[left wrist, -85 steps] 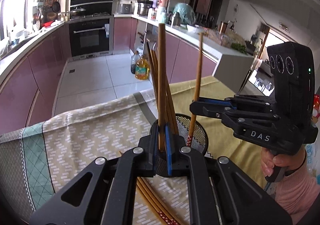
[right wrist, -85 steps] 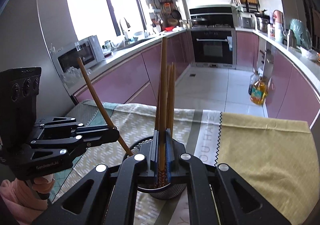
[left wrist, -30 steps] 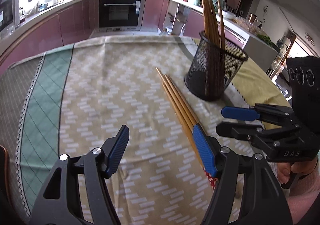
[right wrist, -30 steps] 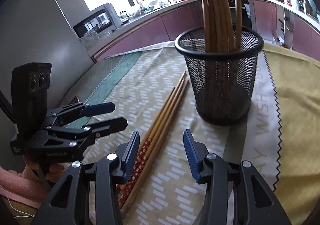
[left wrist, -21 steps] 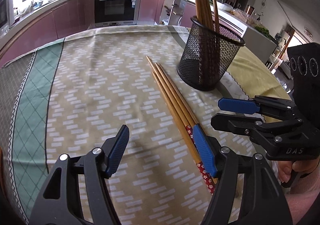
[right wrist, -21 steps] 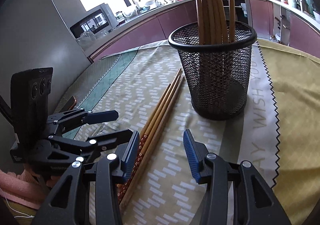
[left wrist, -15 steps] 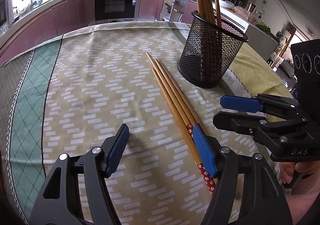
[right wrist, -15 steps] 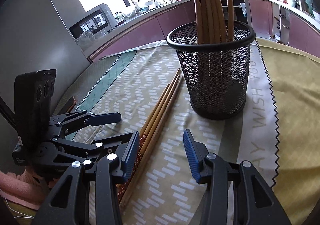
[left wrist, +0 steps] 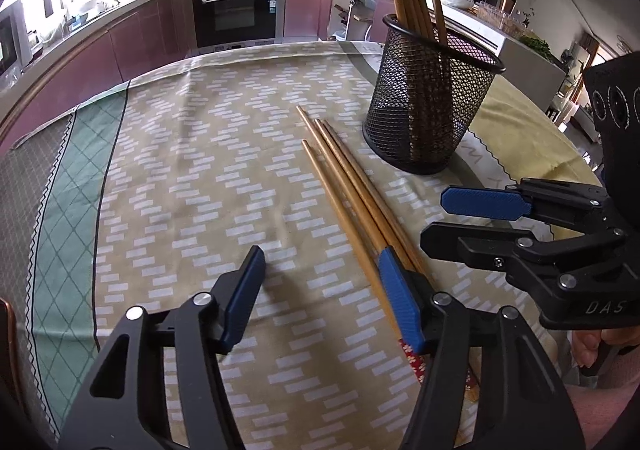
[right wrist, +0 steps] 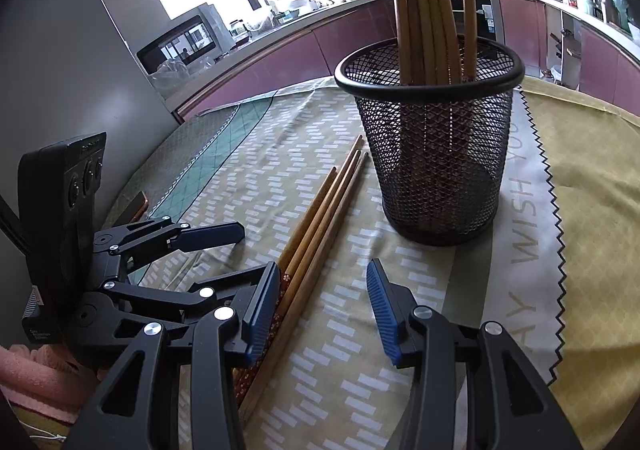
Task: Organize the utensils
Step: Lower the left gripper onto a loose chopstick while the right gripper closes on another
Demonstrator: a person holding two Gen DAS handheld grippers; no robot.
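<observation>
Here four chopsticks lie beside one mesh holder.

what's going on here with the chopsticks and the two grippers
A person holds a gripper in each hand over a clothed table, sorting chopsticks into a mesh cup. Several already stand in the cup; a few loose chopsticks lie flat beside it. The left gripper is low over their near ends, its jaws having just been closing a little, nothing between the pads yet. The right gripper hangs open and empty next to it.
</observation>
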